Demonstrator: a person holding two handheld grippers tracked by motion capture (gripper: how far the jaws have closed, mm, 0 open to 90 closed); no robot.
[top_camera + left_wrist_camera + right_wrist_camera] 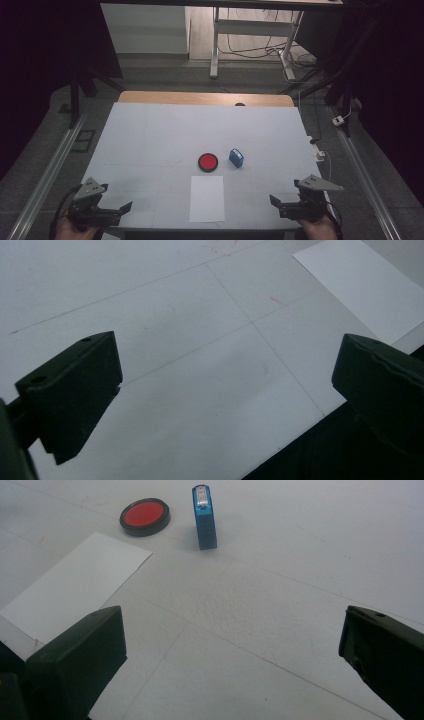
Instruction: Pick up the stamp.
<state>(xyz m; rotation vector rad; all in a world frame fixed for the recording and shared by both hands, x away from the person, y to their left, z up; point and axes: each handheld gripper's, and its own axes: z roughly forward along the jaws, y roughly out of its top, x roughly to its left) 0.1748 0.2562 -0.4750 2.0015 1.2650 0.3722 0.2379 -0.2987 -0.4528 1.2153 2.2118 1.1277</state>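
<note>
A round red pad in a black rim (207,162) (144,516) lies near the middle of the white table. Just right of it stands a small blue block-shaped stamp (236,158) (204,517). A white sheet of paper (207,198) (365,282) (75,587) lies in front of them, near the front edge. My left gripper (119,212) (225,385) rests at the front left corner, open and empty. At the front right, my right gripper (280,204) (232,650) is open too, nothing between its jaws, pointing toward the paper and stamp.
The white table (150,135) has a wooden strip along its far edge. Beyond it stand a white desk frame (250,30) and cables on the floor. Metal rails (50,170) run along both sides of the table. A white plug (320,152) lies at the right edge.
</note>
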